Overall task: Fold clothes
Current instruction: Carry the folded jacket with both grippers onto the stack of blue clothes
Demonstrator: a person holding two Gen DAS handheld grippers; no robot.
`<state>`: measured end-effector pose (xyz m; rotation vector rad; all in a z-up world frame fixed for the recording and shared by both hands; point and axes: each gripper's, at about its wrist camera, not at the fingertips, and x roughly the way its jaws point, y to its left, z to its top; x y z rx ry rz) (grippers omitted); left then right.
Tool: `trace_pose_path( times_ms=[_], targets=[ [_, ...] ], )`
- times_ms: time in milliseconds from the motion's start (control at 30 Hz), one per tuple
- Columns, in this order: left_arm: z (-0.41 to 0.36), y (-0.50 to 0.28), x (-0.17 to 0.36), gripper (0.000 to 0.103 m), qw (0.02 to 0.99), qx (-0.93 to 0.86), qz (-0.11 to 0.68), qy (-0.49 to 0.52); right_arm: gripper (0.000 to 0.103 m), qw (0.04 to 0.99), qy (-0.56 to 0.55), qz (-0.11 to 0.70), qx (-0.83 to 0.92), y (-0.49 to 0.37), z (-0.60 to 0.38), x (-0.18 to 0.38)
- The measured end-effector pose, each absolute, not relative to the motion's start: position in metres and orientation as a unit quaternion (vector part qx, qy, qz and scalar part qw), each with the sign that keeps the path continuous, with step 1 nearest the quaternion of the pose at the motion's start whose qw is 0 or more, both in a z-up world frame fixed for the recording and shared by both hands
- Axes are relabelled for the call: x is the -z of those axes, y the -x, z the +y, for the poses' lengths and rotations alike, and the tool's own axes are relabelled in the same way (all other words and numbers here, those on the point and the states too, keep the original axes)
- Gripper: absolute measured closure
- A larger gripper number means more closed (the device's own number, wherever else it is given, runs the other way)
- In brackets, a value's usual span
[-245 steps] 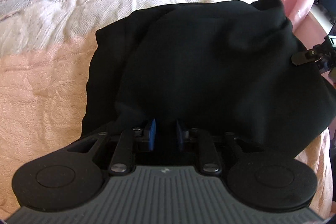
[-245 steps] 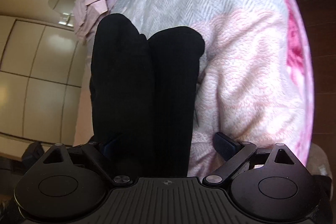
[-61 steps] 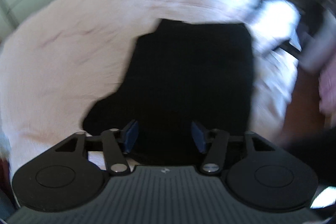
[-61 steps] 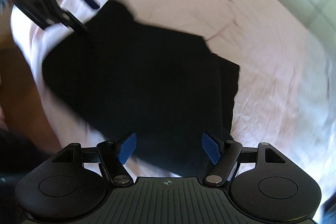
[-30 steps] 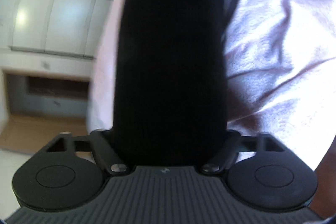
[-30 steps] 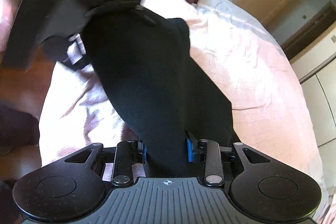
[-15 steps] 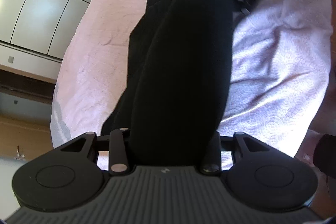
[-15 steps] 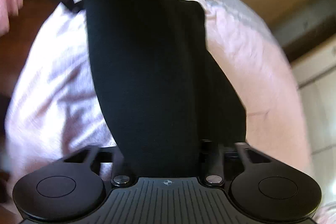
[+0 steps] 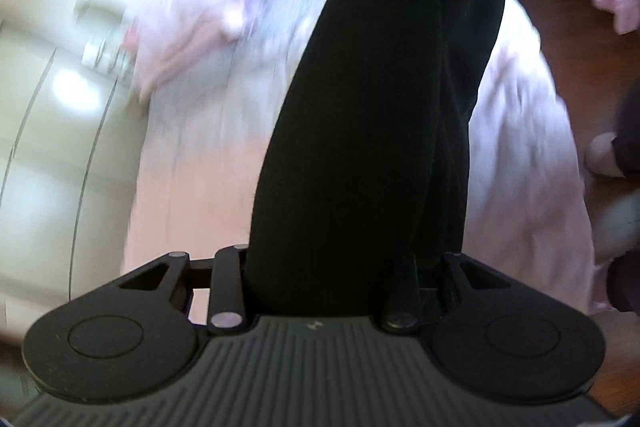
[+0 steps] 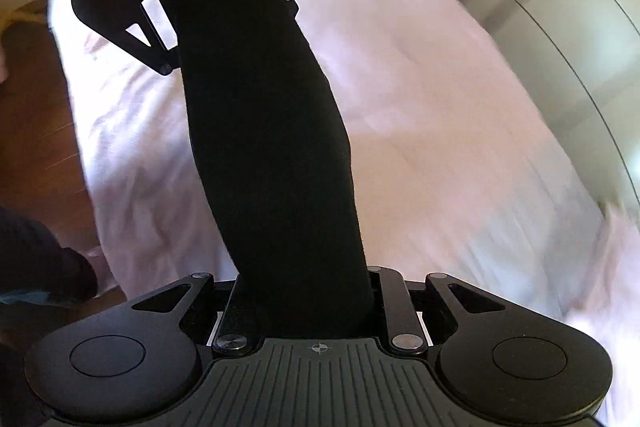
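Left wrist view, from the left edge across: pale cupboard panels [image 9: 48, 131] fill the left side, blurred, with a smeared heap of pink cloth [image 9: 188, 27] above them toward the upper middle. The pink bedspread [image 9: 520, 155] spreads behind everything in the centre and right. Down the middle hangs the black garment [image 9: 368, 115], a thick dark band running from the top edge straight into my left gripper [image 9: 326, 279] at the bottom centre; the fabric covers the pads, and the jaws, which have just been closing, are clamped on it. At the top of that frame my other tool shows as dark metal on the far end of the same cloth. A strip of brown wooden floor [image 9: 560, 39] sits at the right edge. Right wrist view, again from the left: brown floor [image 10: 32, 131] and a dark sleeve low in the corner, then the bedspread [image 10: 440, 131], then the black garment [image 10: 272, 131] as a taut column in the centre, lifted off the bed. My right gripper [image 10: 308, 303] at the bottom centre has just been closing and pinches the near end; my left gripper [image 10: 224, 3] bites the far end at the upper left. Pale cupboard doors [image 10: 580, 27] close the right side. No basket or box shows in either view.
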<state>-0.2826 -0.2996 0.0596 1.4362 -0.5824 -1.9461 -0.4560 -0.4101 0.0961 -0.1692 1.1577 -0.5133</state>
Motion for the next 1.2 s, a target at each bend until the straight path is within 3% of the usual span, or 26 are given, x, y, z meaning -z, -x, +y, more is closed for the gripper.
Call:
trace_pose_path(
  times_ms=[333, 633, 767, 900, 1033, 1100, 1200],
  targets=[
    [-0.424, 0.529, -0.191, 0.070, 0.238, 0.777, -0.443, -0.379, 0.085, 0.683, 0.082, 0.503, 0.523, 0.663, -0.447, -0.245],
    [-0.605, 0.788, -0.227, 0.070, 0.264, 0.770, -0.485, -0.321, 0.085, 0.601, 0.155, 0.511, 0.595, 0.918, -0.580, -0.304],
    [-0.653, 0.843, -0.174, 0.068, 0.270, 0.765, -0.485, -0.326, 0.084, 0.570, 0.205, 0.522, 0.600, 0.983, -0.639, -0.276],
    [-0.660, 0.859, -0.074, 0.060, 0.234, 0.751, -0.485, -0.382, 0.081, 0.575, 0.181, 0.532, 0.594, 1.005, -0.662, -0.175],
    [-0.651, 0.859, 0.007, 0.063, 0.218, 0.731, -0.493, -0.419, 0.074, 0.605, 0.121, 0.579, 0.533, 1.001, -0.662, -0.078],
    [-0.649, 0.855, 0.006, 0.056, 0.234, 0.733, -0.494, -0.404, 0.071, 0.598, 0.137, 0.567, 0.550, 0.995, -0.652, -0.070],
    [-0.647, 0.848, -0.003, 0.052, 0.229, 0.734, -0.501, -0.397, 0.058, 0.600, 0.140, 0.557, 0.557, 0.995, -0.639, -0.080]
  ],
)
